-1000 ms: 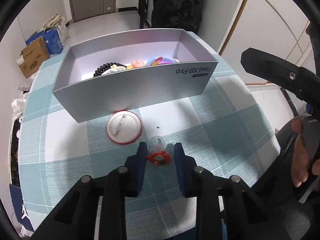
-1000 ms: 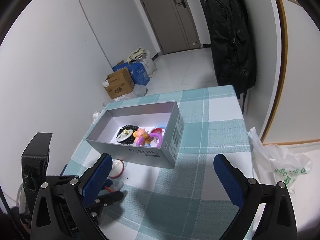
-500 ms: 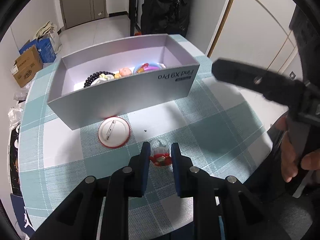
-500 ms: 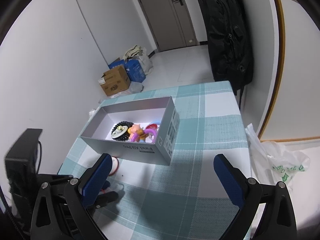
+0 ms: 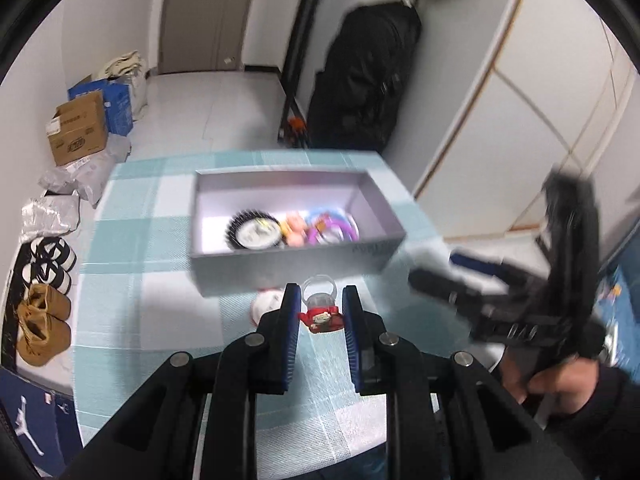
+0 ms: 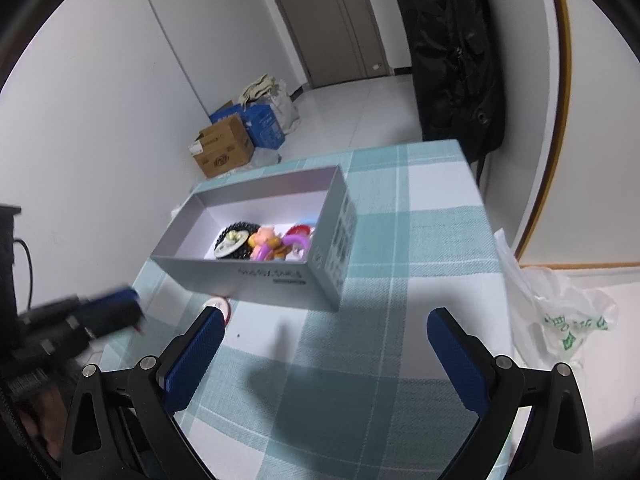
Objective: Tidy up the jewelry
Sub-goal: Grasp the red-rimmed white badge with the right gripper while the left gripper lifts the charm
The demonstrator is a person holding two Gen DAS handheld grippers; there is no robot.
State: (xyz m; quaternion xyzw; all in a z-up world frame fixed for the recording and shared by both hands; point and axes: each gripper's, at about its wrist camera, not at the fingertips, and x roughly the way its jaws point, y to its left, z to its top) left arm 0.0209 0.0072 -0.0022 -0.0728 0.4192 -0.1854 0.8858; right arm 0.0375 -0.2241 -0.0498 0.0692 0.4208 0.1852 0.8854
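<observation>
Ring (image 5: 320,312), red-topped with a clear band, sits pinched in the left gripper (image 5: 319,309), lifted just short of the box (image 5: 280,260). Inside the box lie beads (image 5: 253,231) and bangles (image 5: 332,226), apparently sorted. A badge (image 5: 267,307) on the table (image 5: 132,280) beside the box's near wall seems left. The right gripper (image 6: 325,340) hangs wide, empty.

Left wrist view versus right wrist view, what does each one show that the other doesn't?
Only the left wrist view shows the left hand-held gripper shut on a small red charm above the table, plus shoes on the floor. Only the right wrist view shows the right hand-held gripper open and empty, and a white plastic bag. Both show the grey box holding the black bead bracelet, and the round badge before it.
</observation>
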